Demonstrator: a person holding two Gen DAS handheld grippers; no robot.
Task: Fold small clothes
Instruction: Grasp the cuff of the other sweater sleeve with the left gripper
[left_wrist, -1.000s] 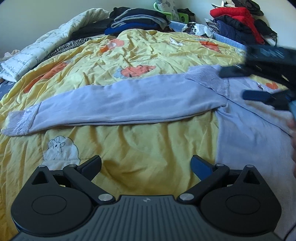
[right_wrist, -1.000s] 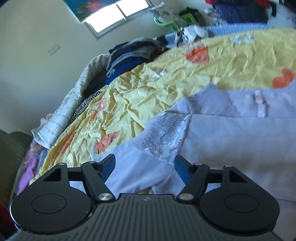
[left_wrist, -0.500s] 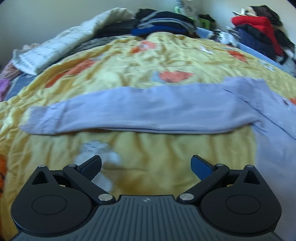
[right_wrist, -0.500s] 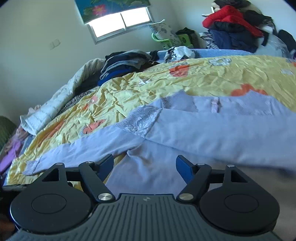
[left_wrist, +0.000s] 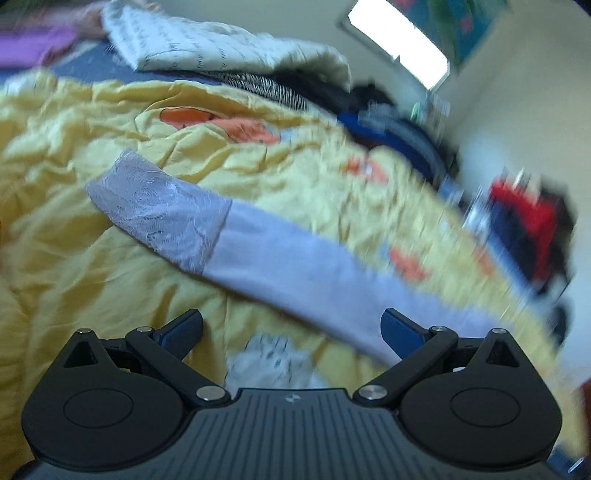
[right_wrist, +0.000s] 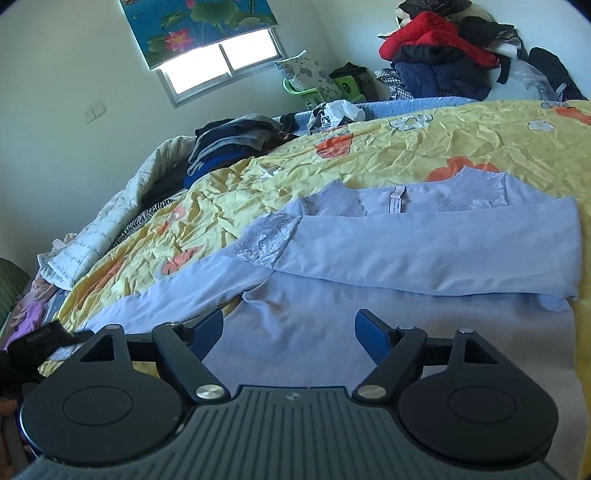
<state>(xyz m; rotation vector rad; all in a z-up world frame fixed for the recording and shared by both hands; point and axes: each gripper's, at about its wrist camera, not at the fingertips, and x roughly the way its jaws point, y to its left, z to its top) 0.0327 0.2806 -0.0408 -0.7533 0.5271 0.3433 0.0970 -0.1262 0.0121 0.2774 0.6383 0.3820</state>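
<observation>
A pale lilac long-sleeved top (right_wrist: 369, 295) lies flat on the yellow bedspread (right_wrist: 424, 158). Its right sleeve (right_wrist: 443, 251) is folded across the chest; its left sleeve (right_wrist: 166, 295) stretches out to the left. In the left wrist view that sleeve (left_wrist: 295, 266) runs diagonally, with its lace cuff (left_wrist: 159, 206) at upper left. My left gripper (left_wrist: 291, 326) is open and empty, just short of the sleeve. My right gripper (right_wrist: 290, 330) is open and empty over the top's body. The left gripper's body (right_wrist: 40, 343) shows at the right wrist view's left edge.
A white quilted blanket (right_wrist: 110, 229) and folded dark clothes (right_wrist: 229, 144) lie along the bed's far left side. A heap of red and dark clothes (right_wrist: 443, 51) sits at the far right. A window (right_wrist: 221, 62) is on the back wall.
My left gripper swung left along the outstretched sleeve, now facing the lace cuff, with motion blur. My right gripper drew back and rose, so the whole top shows.
</observation>
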